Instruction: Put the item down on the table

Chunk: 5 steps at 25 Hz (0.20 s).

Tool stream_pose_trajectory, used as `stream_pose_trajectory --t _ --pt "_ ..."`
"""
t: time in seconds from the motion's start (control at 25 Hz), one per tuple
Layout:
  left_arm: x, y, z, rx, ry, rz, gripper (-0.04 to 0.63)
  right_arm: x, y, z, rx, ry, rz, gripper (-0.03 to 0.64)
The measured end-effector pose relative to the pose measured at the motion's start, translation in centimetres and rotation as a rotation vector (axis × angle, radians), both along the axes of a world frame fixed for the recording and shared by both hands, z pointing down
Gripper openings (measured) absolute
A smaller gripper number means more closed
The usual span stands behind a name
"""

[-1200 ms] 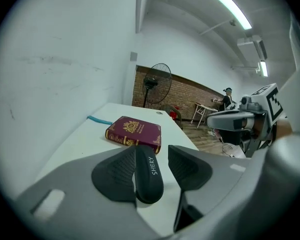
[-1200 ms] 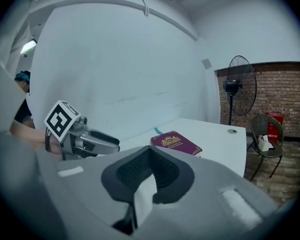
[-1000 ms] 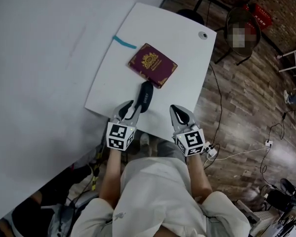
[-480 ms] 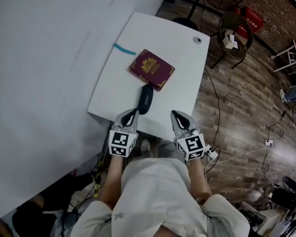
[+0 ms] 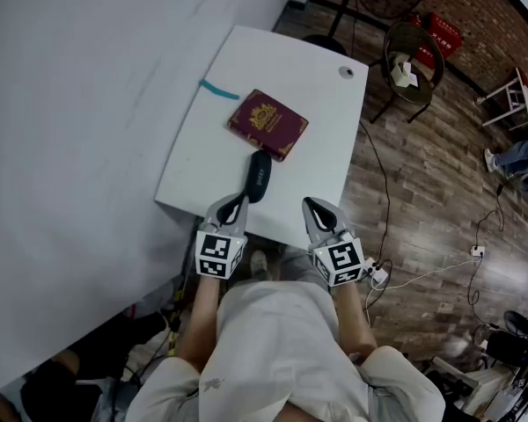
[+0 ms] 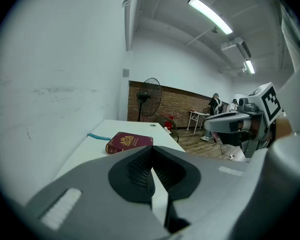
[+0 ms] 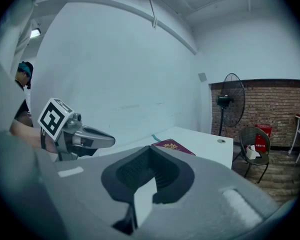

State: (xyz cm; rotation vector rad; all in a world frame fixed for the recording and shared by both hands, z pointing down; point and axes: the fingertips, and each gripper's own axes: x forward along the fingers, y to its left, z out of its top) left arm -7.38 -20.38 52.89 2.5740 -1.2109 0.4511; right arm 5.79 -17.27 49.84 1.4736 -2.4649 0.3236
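Note:
A black oblong item (image 5: 258, 176) lies flat on the white table (image 5: 312, 95), just in front of a maroon passport booklet (image 5: 267, 124). My left gripper (image 5: 235, 203) sits at the table's near edge, a short gap behind the black item, shut with nothing between its jaws. My right gripper (image 5: 311, 205) hovers beside it at the same edge, also shut and empty. In the left gripper view the closed left gripper (image 6: 152, 150) hides the black item, with the passport (image 6: 129, 141) beyond. The right gripper view shows the closed right gripper (image 7: 150, 148) and the passport (image 7: 172, 146).
A teal strip (image 5: 220, 89) lies at the table's far left, and a round cable hole (image 5: 346, 72) near its far corner. A white wall runs along the left. A chair (image 5: 414, 55), a standing fan (image 6: 149, 91) and cables (image 5: 440, 266) occupy the wooden floor to the right.
The left gripper has let go of the black item's near end, pulled back to the table edge and shut. The item stays on the table. The right gripper drew back slightly.

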Motion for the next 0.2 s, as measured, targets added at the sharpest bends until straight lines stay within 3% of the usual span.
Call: stream_pose_trajectory --t 0.2 --pt "0.04 0.43 -0.11 0.008 0.004 0.01 0.015 -0.41 0.46 -0.18 0.007 -0.001 0.004 0.003"
